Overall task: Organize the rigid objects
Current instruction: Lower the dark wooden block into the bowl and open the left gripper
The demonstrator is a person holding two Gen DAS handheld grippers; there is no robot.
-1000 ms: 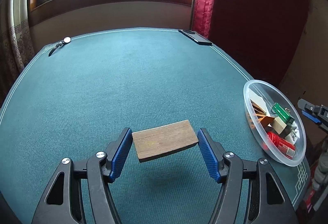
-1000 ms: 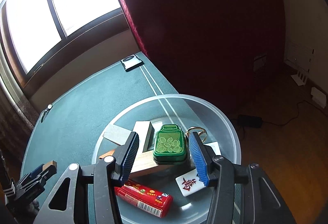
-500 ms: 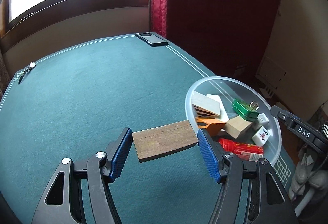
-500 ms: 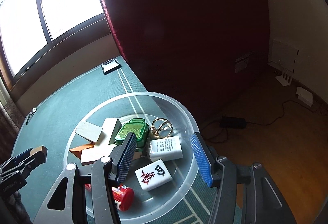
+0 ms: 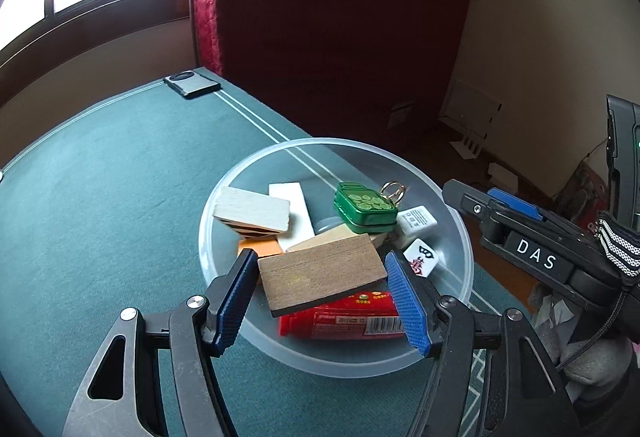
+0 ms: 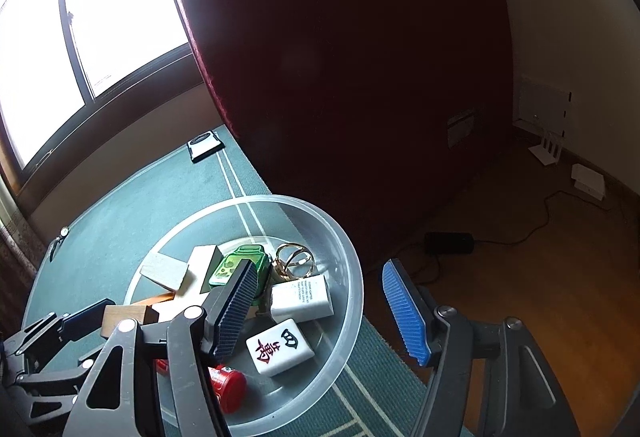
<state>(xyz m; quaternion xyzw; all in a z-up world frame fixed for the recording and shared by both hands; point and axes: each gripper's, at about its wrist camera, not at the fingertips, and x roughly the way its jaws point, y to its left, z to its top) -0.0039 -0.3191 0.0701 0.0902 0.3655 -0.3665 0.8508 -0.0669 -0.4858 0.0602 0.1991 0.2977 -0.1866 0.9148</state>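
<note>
My left gripper (image 5: 320,265) is shut on a flat brown wooden slab (image 5: 322,275), held level just above the near side of a clear plastic bowl (image 5: 464,237). Inside the bowl lie a green tin (image 5: 364,205), a striped white block (image 5: 252,213), a mahjong tile (image 5: 420,257), a red tube (image 5: 348,317), a white adapter (image 5: 416,223) and a gold ring (image 5: 394,191). My right gripper (image 6: 320,269) stands open over the bowl's right rim (image 6: 356,277) with nothing between its pads. The right wrist view also shows the slab (image 6: 124,317) at lower left.
A dark phone (image 5: 192,85) lies at the far corner of the green felt table (image 5: 100,197). A small watch (image 6: 60,237) lies near the far left edge. The table edge runs just right of the bowl, with wooden floor and cables (image 6: 540,213) below.
My left gripper has carried the slab rightward from the open felt to above the bowl. My right gripper has drawn back and to the right, off the green tin.
</note>
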